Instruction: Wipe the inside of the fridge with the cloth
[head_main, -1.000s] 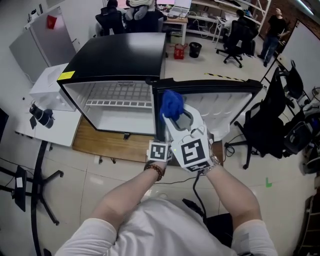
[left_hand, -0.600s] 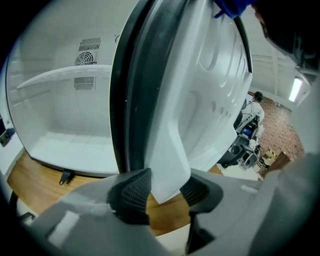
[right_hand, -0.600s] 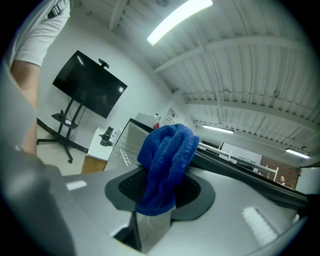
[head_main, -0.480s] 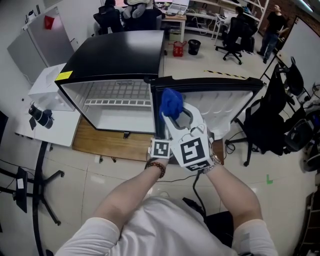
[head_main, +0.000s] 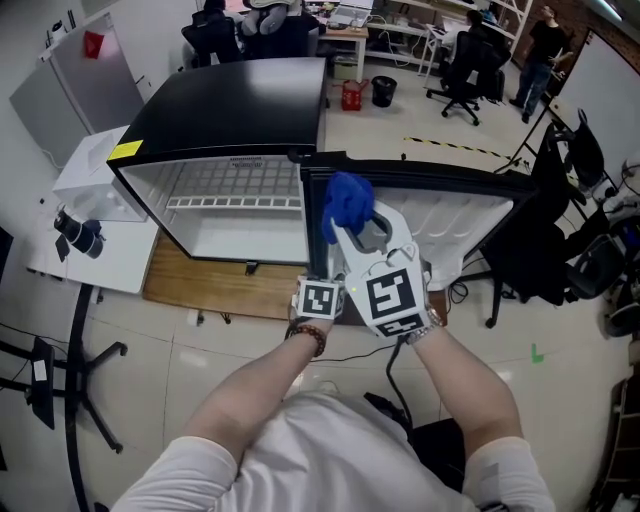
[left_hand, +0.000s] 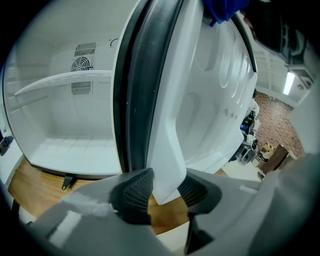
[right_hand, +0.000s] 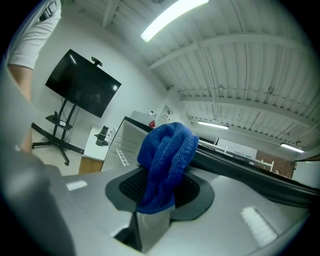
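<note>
A black fridge (head_main: 240, 110) stands open, its white inside (left_hand: 65, 145) and wire shelf (head_main: 240, 190) in sight. The door (head_main: 450, 215) hangs out to the right. My left gripper (left_hand: 165, 192) has just been closing, and the lower corner of the door's white liner (left_hand: 172, 150) sits between its pads, touching both. In the head view only its marker cube (head_main: 320, 299) shows, beside the right one. My right gripper (right_hand: 160, 187) is shut on a bunched blue cloth (right_hand: 167, 155), which it holds up by the door's near top edge (head_main: 347, 203).
The fridge rests on a wooden board (head_main: 200, 285). A white desk (head_main: 95, 245) with a black object (head_main: 80, 232) stands to the left. Office chairs (head_main: 520, 250) crowd the right side. A red bin (head_main: 355, 100) and seated people are behind the fridge.
Nothing has clearly moved. Both grippers stay at the door's near edge, and the cloth stays in the right one.
</note>
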